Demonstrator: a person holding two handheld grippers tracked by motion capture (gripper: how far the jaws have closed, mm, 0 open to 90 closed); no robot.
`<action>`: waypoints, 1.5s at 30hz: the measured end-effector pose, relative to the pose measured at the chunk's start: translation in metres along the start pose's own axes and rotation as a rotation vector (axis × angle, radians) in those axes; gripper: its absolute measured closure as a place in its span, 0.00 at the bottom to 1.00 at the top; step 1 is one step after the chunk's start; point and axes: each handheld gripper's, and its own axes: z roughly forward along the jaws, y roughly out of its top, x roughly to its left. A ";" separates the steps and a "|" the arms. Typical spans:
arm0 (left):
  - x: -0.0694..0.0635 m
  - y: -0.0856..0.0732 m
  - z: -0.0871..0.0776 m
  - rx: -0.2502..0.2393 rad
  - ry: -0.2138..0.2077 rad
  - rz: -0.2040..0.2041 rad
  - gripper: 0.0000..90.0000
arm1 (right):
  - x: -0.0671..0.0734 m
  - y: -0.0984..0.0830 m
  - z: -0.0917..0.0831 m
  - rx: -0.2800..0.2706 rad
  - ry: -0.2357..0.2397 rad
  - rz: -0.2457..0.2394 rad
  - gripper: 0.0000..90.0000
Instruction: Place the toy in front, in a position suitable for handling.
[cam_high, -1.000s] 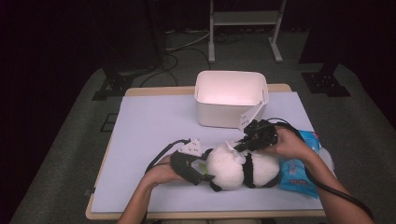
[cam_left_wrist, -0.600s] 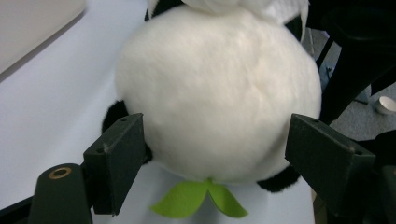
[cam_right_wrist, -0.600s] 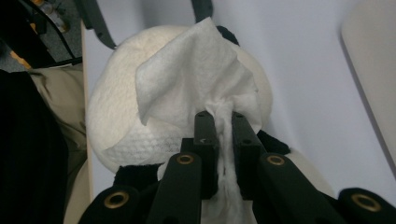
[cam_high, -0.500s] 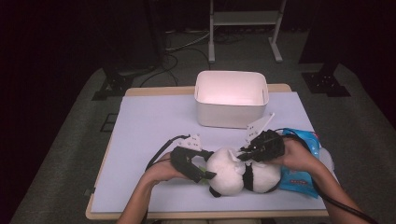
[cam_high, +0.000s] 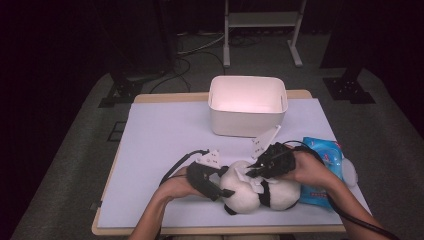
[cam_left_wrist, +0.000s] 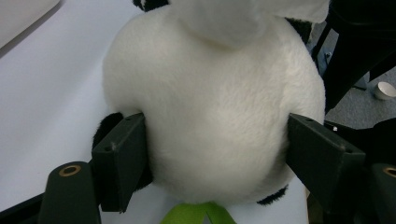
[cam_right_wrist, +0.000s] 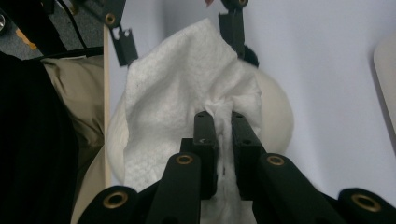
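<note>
The left gripper (cam_left_wrist: 219, 158) has its jaws spread wide around the round white head of the plush panda (cam_high: 255, 192), a pad pressed into the fur on either side, and they have just been closing in a touch on that head, so the toy is pinned steady on the pale table cover (cam_high: 165, 135) rather than free to roll. Over on the other side, the right gripper (cam_right_wrist: 223, 122) is clamped down narrow on a bunched fold of white wipe (cam_right_wrist: 177, 93), the rest of the sheet fanning out beyond its fingertips and draping over the panda's head. That looks like a wiping job: one hand braces, the other drags the cloth across. The blue wipes pack (cam_high: 325, 155) lies just behind the right hand, handy for a fresh sheet, and the white bin (cam_high: 247, 125) stands well beyond both grippers, probably waiting for the used one.
</note>
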 end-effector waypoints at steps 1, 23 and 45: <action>0.000 0.000 0.000 -0.001 0.000 0.001 0.26 | -0.002 0.004 0.002 0.000 0.005 -0.003 0.92; -0.003 0.000 0.000 0.003 -0.004 0.006 0.26 | -0.020 -0.023 -0.029 0.024 -0.035 0.091 0.92; -0.001 0.006 -0.003 0.023 -0.022 -0.017 0.22 | -0.011 -0.066 -0.050 -0.068 -0.065 0.138 0.93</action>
